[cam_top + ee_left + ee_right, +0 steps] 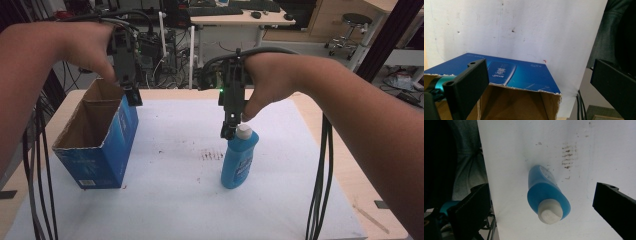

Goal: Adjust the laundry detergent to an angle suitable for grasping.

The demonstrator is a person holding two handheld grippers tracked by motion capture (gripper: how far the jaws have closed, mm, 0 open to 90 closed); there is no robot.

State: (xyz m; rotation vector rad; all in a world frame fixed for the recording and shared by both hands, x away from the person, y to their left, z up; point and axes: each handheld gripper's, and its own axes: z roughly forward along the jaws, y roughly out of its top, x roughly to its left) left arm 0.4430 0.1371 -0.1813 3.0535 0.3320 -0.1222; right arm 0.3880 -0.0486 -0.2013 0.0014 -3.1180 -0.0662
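A blue bottle [239,161] with a white cap [244,131] stands upright on the white sheet [175,200], right of centre. My right gripper [229,129] points down just above and beside the cap. In the right gripper view the bottle [544,187] sits between the wide-apart jaws of that gripper [541,190], untouched. An open-topped blue cardboard box [97,150] stands at the left. My left gripper [132,95] hangs open over the box's far right corner. In the left gripper view, this gripper [537,72] straddles the box's torn rim [524,88].
Brown smudges [212,155] mark the sheet left of the bottle. Black cables [35,165] hang at the left side and more cables [320,170] at the right. The wooden table edge [360,200] shows beyond the sheet. Desks and a stool [350,30] stand behind.
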